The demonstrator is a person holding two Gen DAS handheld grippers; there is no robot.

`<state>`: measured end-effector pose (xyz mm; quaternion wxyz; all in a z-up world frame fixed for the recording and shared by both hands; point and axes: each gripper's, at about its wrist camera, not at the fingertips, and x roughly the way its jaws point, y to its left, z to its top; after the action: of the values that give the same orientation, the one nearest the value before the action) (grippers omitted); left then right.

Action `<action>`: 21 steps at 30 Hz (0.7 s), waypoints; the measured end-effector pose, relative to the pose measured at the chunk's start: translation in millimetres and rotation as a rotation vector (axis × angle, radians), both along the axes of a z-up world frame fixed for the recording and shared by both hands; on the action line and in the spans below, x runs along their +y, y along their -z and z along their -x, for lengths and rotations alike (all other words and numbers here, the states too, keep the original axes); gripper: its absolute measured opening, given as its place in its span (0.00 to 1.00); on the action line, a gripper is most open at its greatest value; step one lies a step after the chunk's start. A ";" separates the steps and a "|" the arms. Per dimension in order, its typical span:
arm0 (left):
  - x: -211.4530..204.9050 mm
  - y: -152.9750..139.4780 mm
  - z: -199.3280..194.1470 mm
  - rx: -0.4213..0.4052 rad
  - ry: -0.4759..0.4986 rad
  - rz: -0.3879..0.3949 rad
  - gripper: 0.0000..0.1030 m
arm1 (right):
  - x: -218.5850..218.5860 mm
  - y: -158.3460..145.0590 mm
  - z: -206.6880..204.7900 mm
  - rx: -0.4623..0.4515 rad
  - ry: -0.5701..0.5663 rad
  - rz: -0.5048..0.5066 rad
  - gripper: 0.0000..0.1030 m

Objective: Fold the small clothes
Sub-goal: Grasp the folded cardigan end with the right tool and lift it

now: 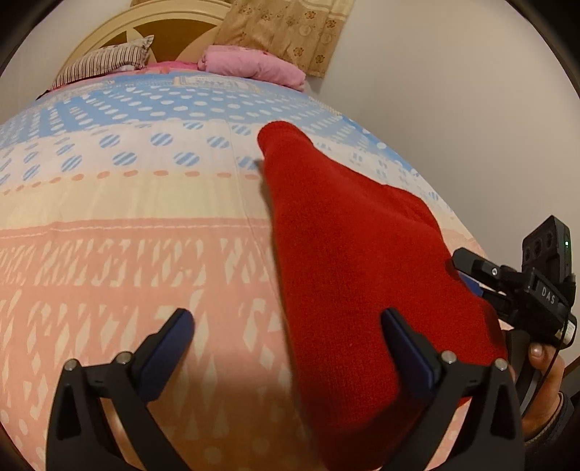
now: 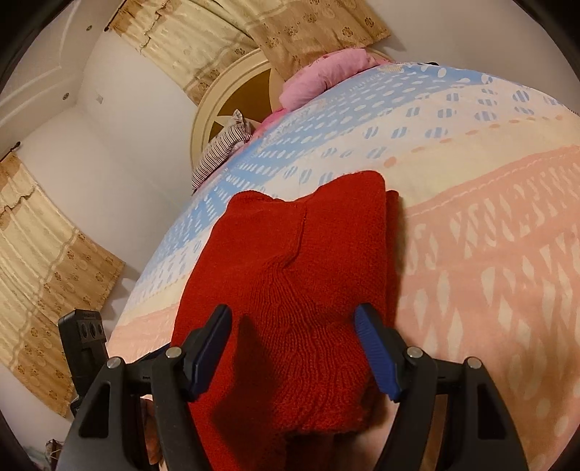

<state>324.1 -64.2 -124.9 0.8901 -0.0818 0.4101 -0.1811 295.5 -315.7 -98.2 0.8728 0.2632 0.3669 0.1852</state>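
Observation:
A red knitted garment (image 1: 348,261) lies folded into a long shape on the patterned bed cover (image 1: 127,253). It also shows in the right wrist view (image 2: 290,275). My left gripper (image 1: 286,326) is open just above the bed at the garment's near left edge; its right finger (image 1: 406,344) is over the cloth, its left finger over the bare cover. My right gripper (image 2: 293,337) is open, jaws spread over the garment's near end, holding nothing. The right gripper's body shows in the left wrist view (image 1: 522,286) at the garment's right side.
A striped pillow (image 1: 105,61) and a pink folded blanket (image 1: 253,65) lie at the head of the bed by the round headboard (image 1: 119,32). Beige curtains (image 2: 47,261) hang on the walls. The bed's edge runs close along the garment's side (image 2: 152,290).

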 end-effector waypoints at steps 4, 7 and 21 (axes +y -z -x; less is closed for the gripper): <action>-0.8 0.8 0.3 -0.003 -0.001 -0.004 1.00 | 2.2 1.4 0.3 -0.006 0.008 0.011 0.69; -1.3 1.0 0.7 -0.003 -0.002 -0.009 1.00 | 5.1 0.2 0.5 -0.008 0.008 0.037 0.69; 1.2 -1.6 1.4 0.008 0.098 0.164 1.00 | -29.4 -12.1 -2.8 -0.012 0.159 -0.069 0.69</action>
<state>322.7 -63.0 -123.3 0.8688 -0.1348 0.4011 -0.2570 298.4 -345.1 -86.1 0.8773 0.3204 0.3329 0.1296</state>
